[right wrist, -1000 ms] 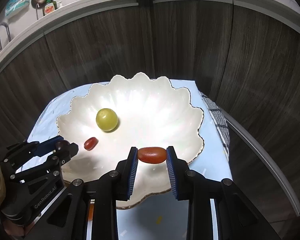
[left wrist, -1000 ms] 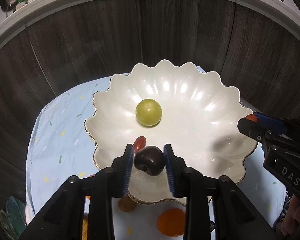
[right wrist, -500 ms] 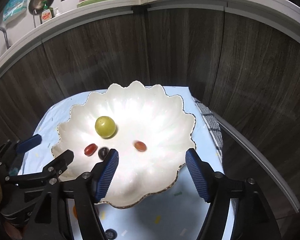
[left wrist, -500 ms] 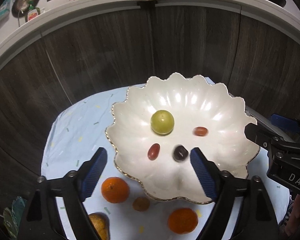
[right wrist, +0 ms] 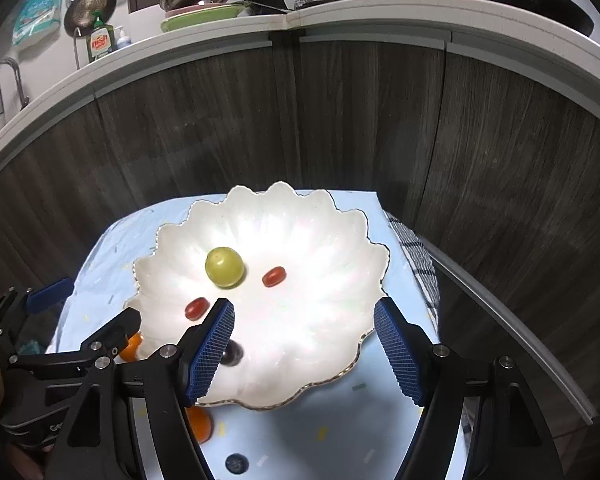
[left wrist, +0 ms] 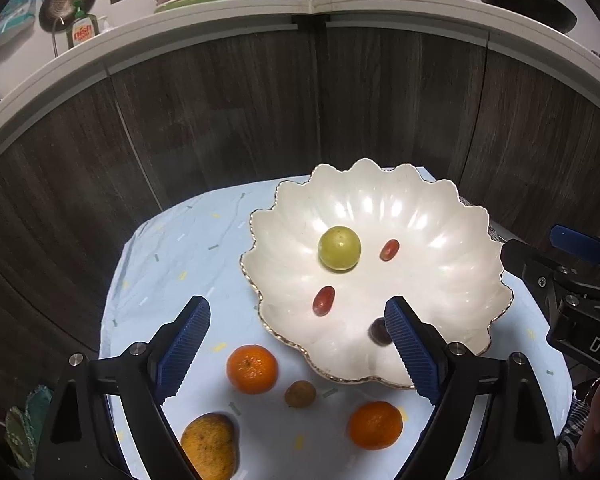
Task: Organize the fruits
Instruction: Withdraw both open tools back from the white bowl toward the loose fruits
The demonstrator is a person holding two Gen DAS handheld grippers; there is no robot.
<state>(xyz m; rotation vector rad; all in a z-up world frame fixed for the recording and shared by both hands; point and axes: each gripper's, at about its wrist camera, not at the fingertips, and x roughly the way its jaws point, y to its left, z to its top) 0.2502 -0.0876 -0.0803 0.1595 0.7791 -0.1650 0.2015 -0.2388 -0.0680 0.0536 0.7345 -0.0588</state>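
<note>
1. Both grippers are hanging over the white shell bowl [left wrist: 440, 216] with wide jaws and nothing between them. The left gripper [left wrist: 298, 348] is sitting above the near left edge of the bowl, and the right gripper [right wrist: 304, 344] above the near right part.
2. Four fruits are lying inside the bowl: a green grape [left wrist: 339, 248] in the middle, a red grape [left wrist: 389, 250] just right of it, another red one [left wrist: 324, 301] nearer, and a dark grape [right wrist: 232, 354] by the near rim.
3. More fruits are waiting on the blue cloth [left wrist: 172, 264] outside the bowl: two oranges [left wrist: 252, 369] [left wrist: 375, 425], a small brown fruit [left wrist: 300, 394] between them, and a spotty yellow fruit [left wrist: 210, 444] farthest from the bowl.
4. I think the next job is picking up one of these.
5. Going slowly is smart. Round fruits roll, so squeeze across the fat middle.
6. Lift high enough to clear the wavy rim, then let go low inside the bowl.
</note>
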